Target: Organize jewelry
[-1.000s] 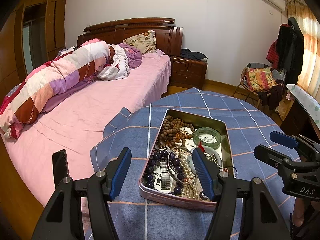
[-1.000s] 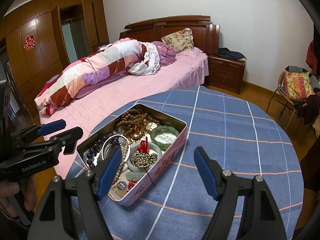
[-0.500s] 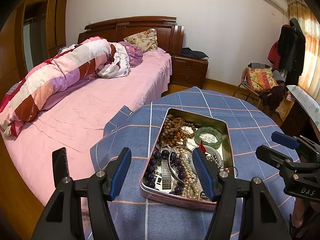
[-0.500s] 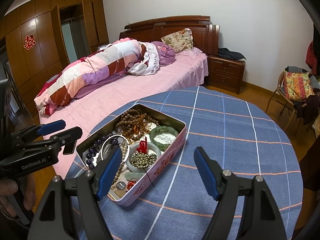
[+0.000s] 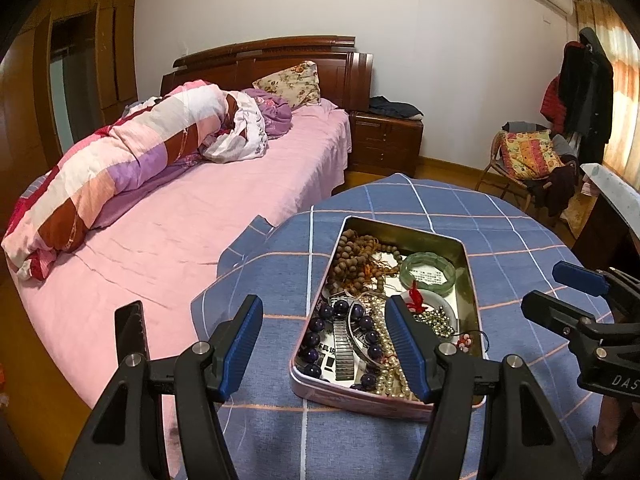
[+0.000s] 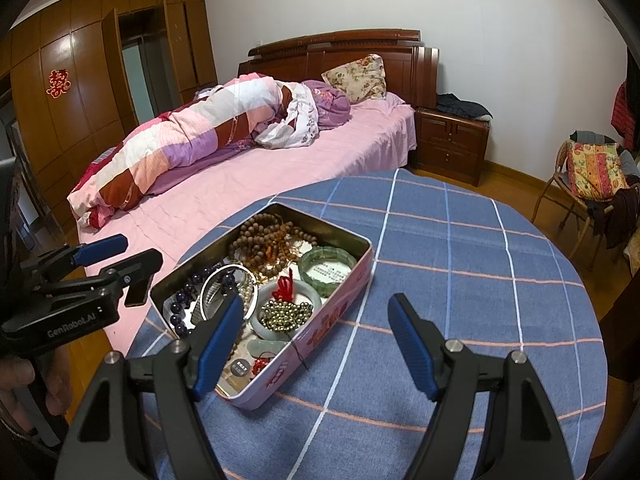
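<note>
An open pink metal tin (image 6: 320,340) of jewelry stands on the blue checked tablecloth (image 6: 460,280). It holds a brown wooden bead strand (image 6: 268,240), a green bangle (image 6: 326,266), dark purple beads (image 6: 188,288), a silver bangle (image 6: 228,292) and gold beads (image 6: 286,312) inside a pale bangle. My left gripper (image 5: 322,312) hovers open over the tin's (image 5: 472,280) near left edge, holding nothing. My right gripper (image 6: 316,308) is open and empty above the tin's near right corner. Each gripper shows in the other's view: the right gripper (image 5: 556,292) and the left gripper (image 6: 136,252).
A bed with a pink sheet (image 5: 180,232) and rolled quilt (image 6: 192,148) runs close along the table's left side. A wooden nightstand (image 6: 452,148) stands behind, and a chair with cushions and clothes (image 6: 596,176) at the far right. Bare cloth lies right of the tin.
</note>
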A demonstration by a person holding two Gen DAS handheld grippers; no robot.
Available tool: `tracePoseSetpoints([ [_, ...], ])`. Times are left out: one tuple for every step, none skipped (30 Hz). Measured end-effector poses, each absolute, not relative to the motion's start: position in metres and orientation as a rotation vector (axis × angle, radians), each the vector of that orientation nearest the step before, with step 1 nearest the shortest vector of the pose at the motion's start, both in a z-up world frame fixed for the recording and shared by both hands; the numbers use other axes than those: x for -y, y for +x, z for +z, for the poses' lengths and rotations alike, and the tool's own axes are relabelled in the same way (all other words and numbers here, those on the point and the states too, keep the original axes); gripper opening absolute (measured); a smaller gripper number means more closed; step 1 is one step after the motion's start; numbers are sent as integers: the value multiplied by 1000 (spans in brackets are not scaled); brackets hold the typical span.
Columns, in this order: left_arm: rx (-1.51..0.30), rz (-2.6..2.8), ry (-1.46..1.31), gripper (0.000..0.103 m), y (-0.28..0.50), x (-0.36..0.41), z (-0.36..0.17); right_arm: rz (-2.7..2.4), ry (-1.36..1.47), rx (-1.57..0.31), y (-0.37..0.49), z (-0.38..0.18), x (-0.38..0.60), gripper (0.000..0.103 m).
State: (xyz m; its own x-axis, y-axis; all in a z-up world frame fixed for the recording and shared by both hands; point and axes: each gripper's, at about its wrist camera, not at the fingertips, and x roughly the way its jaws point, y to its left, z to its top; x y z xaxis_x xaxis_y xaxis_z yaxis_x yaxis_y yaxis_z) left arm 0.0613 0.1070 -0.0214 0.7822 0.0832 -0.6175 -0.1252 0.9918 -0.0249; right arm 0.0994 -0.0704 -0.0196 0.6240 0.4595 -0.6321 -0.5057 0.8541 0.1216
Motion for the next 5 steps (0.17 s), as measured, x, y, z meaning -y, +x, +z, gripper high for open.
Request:
tracePoseSetpoints([
  [-664, 112, -63, 64, 61, -107, -21, 554, -71, -707, 99, -20, 71, 78],
  [-664, 109, -65, 64, 61, -106, -21, 553, -73, -708, 99, -23, 72, 78],
  [-663, 108, -66, 64, 61, -107, -21, 552, -75, -709, 99, -23, 73, 78],
  [-664, 109, -63, 64, 61, -106, -21, 551, -77, -709, 98, -24, 73, 78],
  [-666, 113, -64, 64, 62, -107, -21, 548, -78, -709, 98, -25, 74, 79],
])
